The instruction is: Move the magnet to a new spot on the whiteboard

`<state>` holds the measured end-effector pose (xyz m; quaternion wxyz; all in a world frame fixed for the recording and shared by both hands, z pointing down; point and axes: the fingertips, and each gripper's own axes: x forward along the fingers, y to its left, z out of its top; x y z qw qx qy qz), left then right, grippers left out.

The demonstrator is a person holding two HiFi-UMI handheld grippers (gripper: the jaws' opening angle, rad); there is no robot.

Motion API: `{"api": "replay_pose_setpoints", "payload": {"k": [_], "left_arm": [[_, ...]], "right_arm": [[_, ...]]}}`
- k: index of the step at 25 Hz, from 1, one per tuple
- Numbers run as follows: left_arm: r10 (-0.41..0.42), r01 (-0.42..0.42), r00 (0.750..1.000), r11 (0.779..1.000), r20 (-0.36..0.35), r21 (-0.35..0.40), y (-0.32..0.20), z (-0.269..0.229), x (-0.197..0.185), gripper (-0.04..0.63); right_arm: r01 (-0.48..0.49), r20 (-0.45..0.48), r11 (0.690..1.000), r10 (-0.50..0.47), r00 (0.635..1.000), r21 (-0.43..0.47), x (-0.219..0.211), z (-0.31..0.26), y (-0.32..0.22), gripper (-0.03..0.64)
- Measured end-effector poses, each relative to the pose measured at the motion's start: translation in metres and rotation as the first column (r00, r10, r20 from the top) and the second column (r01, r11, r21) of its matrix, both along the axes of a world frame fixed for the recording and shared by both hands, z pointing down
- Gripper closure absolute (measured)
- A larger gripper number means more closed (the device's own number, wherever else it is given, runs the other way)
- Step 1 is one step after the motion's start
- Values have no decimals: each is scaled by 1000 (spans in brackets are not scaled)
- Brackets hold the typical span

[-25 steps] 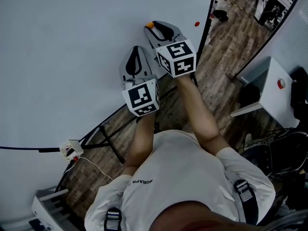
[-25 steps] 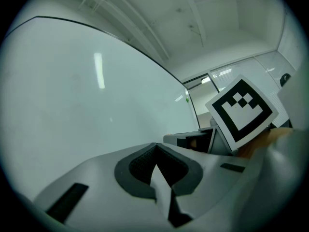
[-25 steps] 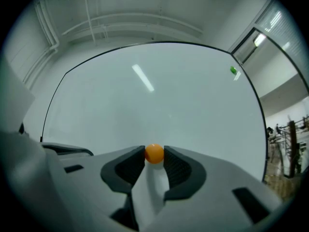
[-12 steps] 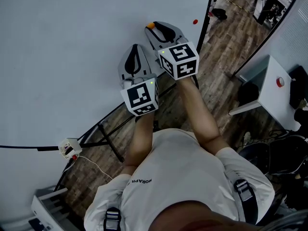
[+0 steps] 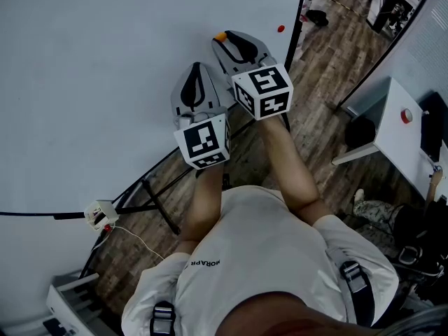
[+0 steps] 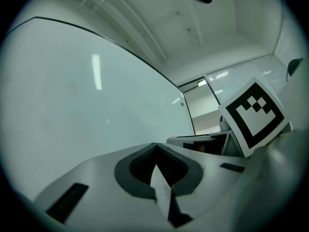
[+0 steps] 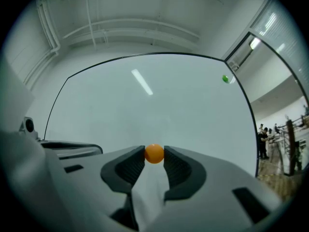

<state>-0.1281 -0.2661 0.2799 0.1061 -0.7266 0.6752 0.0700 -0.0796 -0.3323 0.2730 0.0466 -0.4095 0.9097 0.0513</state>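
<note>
My right tongs (image 7: 154, 154) grasp the orange magnet (image 7: 154, 153) at their very tips, up at the whiteboard (image 5: 105, 82) and not far from its right edge. The right forearm (image 5: 288, 161) stretches forward, reaching past the left forearm (image 5: 203, 201) beside it. My left tongs (image 6: 154, 148) are clenched on nothing, pointing at the board. Whether the magnet touches the board I cannot tell.
</note>
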Motion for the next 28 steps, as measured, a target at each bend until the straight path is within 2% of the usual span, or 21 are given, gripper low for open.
{"api": "replay_pose_setpoints", "payload": {"k": [28], "left_arm": [[21,-21,1000,1000,10,-22,6,5,14,592]], "right_arm": [[-6,19,1000,5,1000,23,23,9,36,485]]}}
